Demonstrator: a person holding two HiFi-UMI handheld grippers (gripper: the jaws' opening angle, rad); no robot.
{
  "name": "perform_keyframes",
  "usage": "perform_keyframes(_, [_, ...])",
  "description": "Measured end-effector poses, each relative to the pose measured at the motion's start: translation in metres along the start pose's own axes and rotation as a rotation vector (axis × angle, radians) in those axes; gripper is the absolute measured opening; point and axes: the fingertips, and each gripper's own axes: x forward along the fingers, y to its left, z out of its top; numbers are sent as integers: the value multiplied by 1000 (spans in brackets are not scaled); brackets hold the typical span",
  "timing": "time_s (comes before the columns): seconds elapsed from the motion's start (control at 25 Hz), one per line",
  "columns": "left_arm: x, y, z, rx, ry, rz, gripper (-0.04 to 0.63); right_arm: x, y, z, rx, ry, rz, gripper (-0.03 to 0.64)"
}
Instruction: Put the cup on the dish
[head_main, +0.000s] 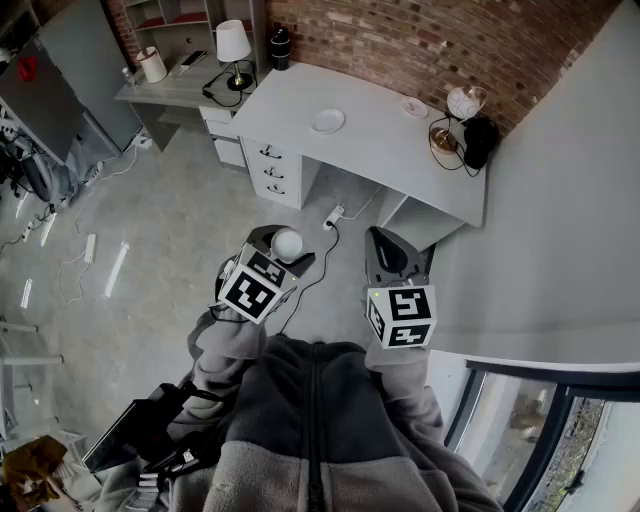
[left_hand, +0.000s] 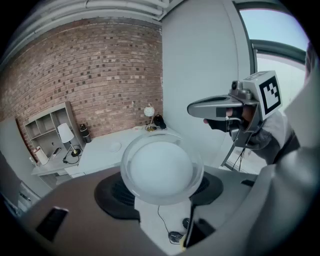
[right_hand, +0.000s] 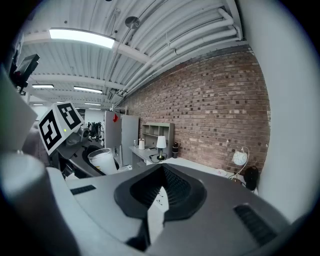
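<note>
A translucent white cup (head_main: 288, 243) hangs in the air above the floor, clamped between the wide-set jaws of my left gripper (head_main: 280, 250). The left gripper view faces its round bottom (left_hand: 161, 167), with a dark pad on each side. The white dish (head_main: 327, 121) lies on the grey desk (head_main: 370, 140) well ahead of me, and shows small beyond the cup (left_hand: 115, 146). My right gripper (head_main: 395, 255) is held beside the left one at the same height, its jaws together with nothing in them (right_hand: 159, 192). The right gripper view catches the cup (right_hand: 102, 161) at its left.
On the desk's right end stand a globe lamp (head_main: 465, 100), a black object (head_main: 480, 140) and a small saucer (head_main: 414, 107). A drawer unit (head_main: 275, 170) sits under the desk. A cable and plug (head_main: 333, 215) lie on the floor. A white wall (head_main: 560, 200) runs along the right.
</note>
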Motion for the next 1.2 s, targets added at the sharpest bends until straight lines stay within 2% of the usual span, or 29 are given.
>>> perform_keyframes(0.4, [10, -16, 4, -16, -11, 20, 259, -16, -9, -8, 4, -34, 28, 2])
perform_keyframes(0.84, [25, -47, -9, -36, 32, 45, 258, -38, -26, -36, 17, -23, 54, 2])
perform_keyframes(1.2, [32, -41, -9, -56, 35, 61, 258, -37, -35, -43, 25, -18, 55, 2])
